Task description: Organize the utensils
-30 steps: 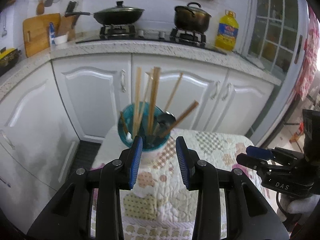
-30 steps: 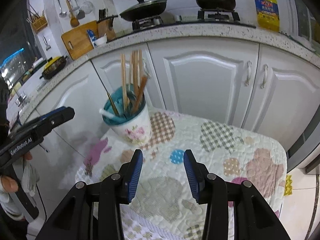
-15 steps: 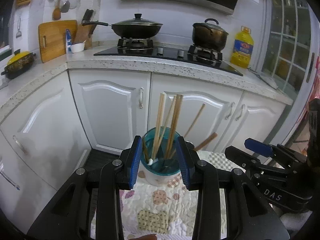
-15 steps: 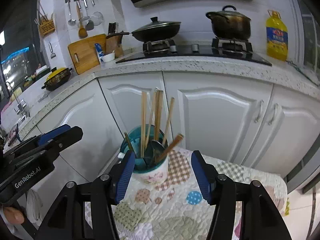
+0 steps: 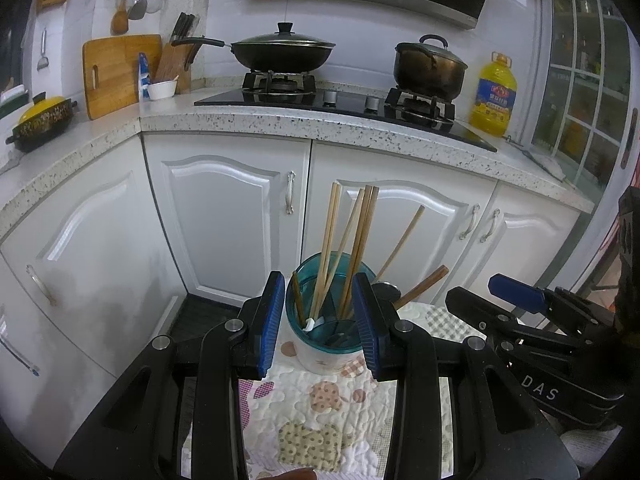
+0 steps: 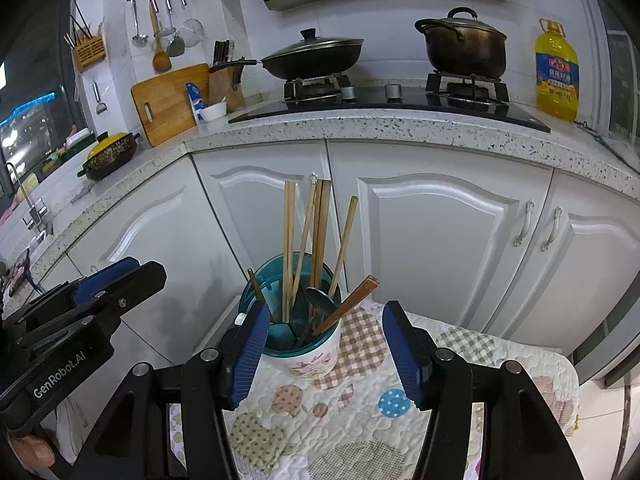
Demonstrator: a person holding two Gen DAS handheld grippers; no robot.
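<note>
Left wrist view: both empty, open grippers (image 5: 319,324) (image 6: 329,354) have been raised level with the filled utensil cup (image 5: 325,336), so sorting is judged finished.

- The utensil holder (image 5: 320,344) is partly hidden in the left wrist view, both blue pads overlap its sides, so can't tell if they touch it.
- The lower ends of the chopsticks (image 6: 289,248) vanish inside the holder.
- The quilted table cover (image 6: 360,408) is cut off at the bottom edge, and its near corners sit behind the gripper bodies.
- The oil bottle (image 6: 557,72) label is too small to read.
</note>
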